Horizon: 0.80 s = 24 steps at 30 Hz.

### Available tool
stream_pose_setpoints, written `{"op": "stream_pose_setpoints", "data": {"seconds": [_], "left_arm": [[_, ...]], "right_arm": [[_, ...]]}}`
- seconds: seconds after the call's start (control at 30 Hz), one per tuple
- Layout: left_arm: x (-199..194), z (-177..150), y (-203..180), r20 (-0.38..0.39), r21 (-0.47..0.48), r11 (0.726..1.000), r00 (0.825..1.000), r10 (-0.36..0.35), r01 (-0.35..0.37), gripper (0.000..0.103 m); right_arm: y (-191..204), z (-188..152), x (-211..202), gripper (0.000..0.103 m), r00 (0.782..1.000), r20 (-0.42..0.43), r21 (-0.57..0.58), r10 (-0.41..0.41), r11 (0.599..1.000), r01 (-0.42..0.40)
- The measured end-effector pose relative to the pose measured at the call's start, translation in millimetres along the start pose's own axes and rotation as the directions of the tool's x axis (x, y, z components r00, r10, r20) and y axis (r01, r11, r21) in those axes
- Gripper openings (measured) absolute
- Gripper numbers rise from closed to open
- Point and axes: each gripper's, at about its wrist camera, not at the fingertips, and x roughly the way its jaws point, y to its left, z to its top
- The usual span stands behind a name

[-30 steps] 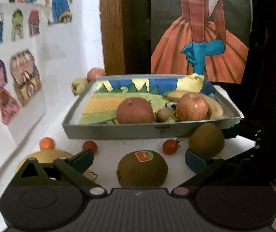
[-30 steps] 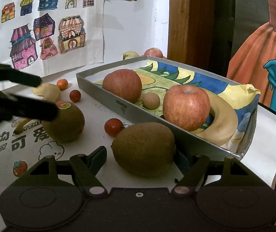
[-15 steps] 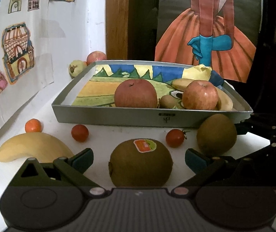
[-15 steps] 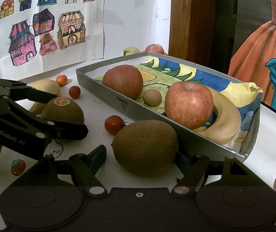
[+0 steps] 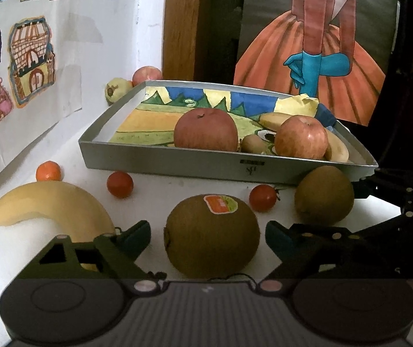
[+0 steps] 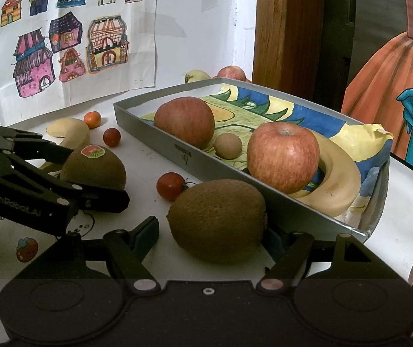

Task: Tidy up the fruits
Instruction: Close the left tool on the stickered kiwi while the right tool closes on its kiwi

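Both claws apart: left claw (image 5: 207, 232) around stickered kiwi (image 5: 211, 235), right claw (image 6: 209, 235) around plain kiwi (image 6: 217, 220). Squeeze gently at widest girth, then lift clear over tray (image 5: 160, 160) wall.

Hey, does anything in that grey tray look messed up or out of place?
Yes. The painted paper liner in the grey tray does not lie flat: its far right corner is crumpled and rides up over the rim. The apples and the banana inside look undamaged.

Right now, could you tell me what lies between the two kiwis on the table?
A cherry tomato sits between the stickered kiwi and the plain kiwi, clearest in the left wrist view.
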Motion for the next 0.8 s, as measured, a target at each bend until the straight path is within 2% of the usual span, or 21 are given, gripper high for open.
{"op": "stream_pose_setpoints", "data": {"seconds": [0.3,0.8], "left_arm": [[-1.5,-2.8,-5.6,-0.013,0.016,1.0,1.0,0.008,-0.008,0.07],[-6.9,-5.2,-9.9,-0.017,0.005,1.0,0.999,0.029,-0.029,0.07]], "right_arm": [[0.3,-0.9,-0.3,0.072,1.0,0.006,0.004,-0.014,1.0,0.014],[2.9,-1.5,-2.9,0.069,1.0,0.014,0.002,-0.02,1.0,0.02]]}}
